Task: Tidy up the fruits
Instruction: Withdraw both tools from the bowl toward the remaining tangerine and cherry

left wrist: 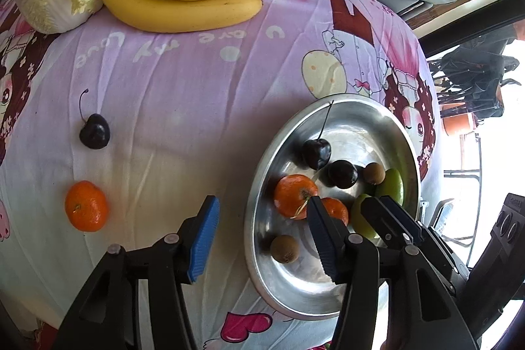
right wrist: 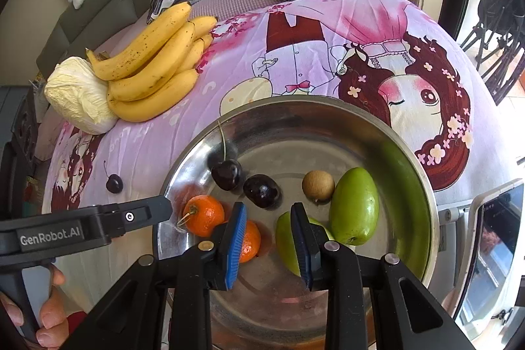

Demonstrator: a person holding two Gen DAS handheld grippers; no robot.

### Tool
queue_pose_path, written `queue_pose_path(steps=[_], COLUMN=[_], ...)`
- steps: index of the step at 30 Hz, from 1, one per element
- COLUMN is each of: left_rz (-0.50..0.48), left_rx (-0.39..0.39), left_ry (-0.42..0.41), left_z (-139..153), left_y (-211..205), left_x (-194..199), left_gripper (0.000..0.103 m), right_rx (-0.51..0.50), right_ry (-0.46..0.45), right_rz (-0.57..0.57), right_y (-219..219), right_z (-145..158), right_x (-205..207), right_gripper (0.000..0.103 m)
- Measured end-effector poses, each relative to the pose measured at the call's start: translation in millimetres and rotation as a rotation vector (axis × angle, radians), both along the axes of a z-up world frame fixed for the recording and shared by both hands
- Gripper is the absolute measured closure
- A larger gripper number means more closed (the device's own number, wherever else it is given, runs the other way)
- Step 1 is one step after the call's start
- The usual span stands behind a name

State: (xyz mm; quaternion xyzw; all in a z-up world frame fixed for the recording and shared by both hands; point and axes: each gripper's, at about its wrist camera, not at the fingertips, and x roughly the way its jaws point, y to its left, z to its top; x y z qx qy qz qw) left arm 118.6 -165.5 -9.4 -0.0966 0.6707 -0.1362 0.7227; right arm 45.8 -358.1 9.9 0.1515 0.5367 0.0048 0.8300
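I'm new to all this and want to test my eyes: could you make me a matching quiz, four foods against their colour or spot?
Things:
1 bananas
2 cabbage
3 green fruits
4 lone cherry

Descriptions:
a in the metal bowl
b dark, on the cloth outside the bowl
c yellow bunch
d pale, crinkled leaves

Pairs: 1-c, 2-d, 3-a, 4-b
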Motion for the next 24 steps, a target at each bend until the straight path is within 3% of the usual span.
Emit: queue_pose_path(steps=[3,8,12,14,24], left_rz=[0.008,0.011,0.021,0.030,0.044], left_rx=[0.031,0.072,0.097,0.105,0.155], left_ry=[0.000,-0.021,-0.045,-0.052,-0.087], left_z=[-4,-4,-4,-4,-4], left_y=[8,18,24,28,38], left_x=[-2,-6,-8,-9,-14], left_gripper=[0.036,0.030,0.022,0.021,0.015], right_rx=[-0.006,-0.015,-0.030,-0.039,-0.072], right_ry=[0.000,0.002,0.002,0.003,0.008], right_rz=[0.001,0.008,0.015,0.018,0.018], right_y=[4,12,17,19,22], right_z=[2,3,4,4,3], right_x=[-3,-7,-8,-8,-10], right_gripper=[0.065,0.060,0.046,0.038,0.023])
